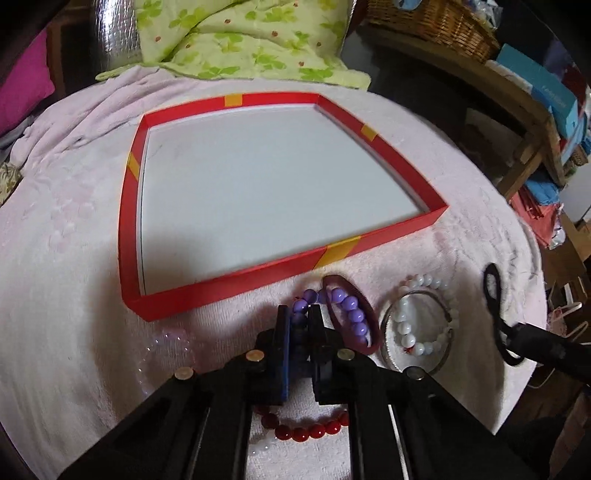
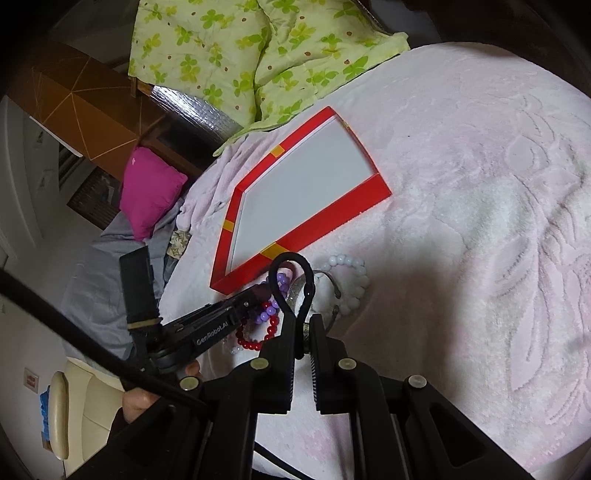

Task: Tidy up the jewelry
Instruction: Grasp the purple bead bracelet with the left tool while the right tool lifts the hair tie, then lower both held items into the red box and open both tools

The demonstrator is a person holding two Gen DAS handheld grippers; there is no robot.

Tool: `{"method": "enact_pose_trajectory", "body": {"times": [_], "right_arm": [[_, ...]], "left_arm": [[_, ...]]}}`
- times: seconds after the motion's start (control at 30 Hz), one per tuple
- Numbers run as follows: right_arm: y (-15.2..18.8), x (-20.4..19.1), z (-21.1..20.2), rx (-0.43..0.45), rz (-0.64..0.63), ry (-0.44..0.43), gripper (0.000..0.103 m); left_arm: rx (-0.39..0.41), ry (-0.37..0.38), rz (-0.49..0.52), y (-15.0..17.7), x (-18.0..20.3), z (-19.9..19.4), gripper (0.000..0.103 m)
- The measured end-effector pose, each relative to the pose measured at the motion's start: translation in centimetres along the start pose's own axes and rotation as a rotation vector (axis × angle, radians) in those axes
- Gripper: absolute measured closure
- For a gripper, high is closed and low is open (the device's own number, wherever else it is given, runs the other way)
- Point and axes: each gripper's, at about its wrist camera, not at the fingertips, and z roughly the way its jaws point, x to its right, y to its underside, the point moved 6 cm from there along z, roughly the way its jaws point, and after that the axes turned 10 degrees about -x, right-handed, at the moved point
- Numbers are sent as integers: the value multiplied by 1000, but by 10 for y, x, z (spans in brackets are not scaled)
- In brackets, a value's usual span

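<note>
A flat red tray [image 1: 391, 147] with a white floor lies on the pink blanket. Just in front of it lies a purple bead bracelet [image 1: 349, 306], and my left gripper [image 1: 300, 314] is shut on its left part. A dark maroon bangle [image 1: 373, 325] rings the purple beads. To the right lie a white bead bracelet [image 1: 424, 282] and a silver bangle [image 1: 388, 321]. A red bead bracelet [image 1: 306, 430] lies under the gripper. My right gripper [image 2: 303, 325] is shut on a black cord loop [image 2: 291, 254], held above the pile. The left gripper [image 2: 255, 297] reaches in from the left.
A clear bead bracelet [image 1: 166, 347] lies left of my left gripper. A green floral quilt [image 1: 240, 40] is bunched behind the tray. A wicker basket [image 1: 436, 22] and shelves stand at the right, off the bed. A magenta cushion [image 2: 151, 188] lies beyond the bed's left edge.
</note>
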Motion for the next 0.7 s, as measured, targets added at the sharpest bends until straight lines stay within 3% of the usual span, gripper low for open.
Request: {"method": "enact_pose_trajectory", "body": {"times": [0.57,0.7], "right_arm": [[-63,-23,14,110,-31,-16,95],[-84,-32,25,137,-24,-36,95]], "left_arm": [[177,107,20,-20,-5,-60,93],[244,78,7,-41,-15,-75,93]]}}
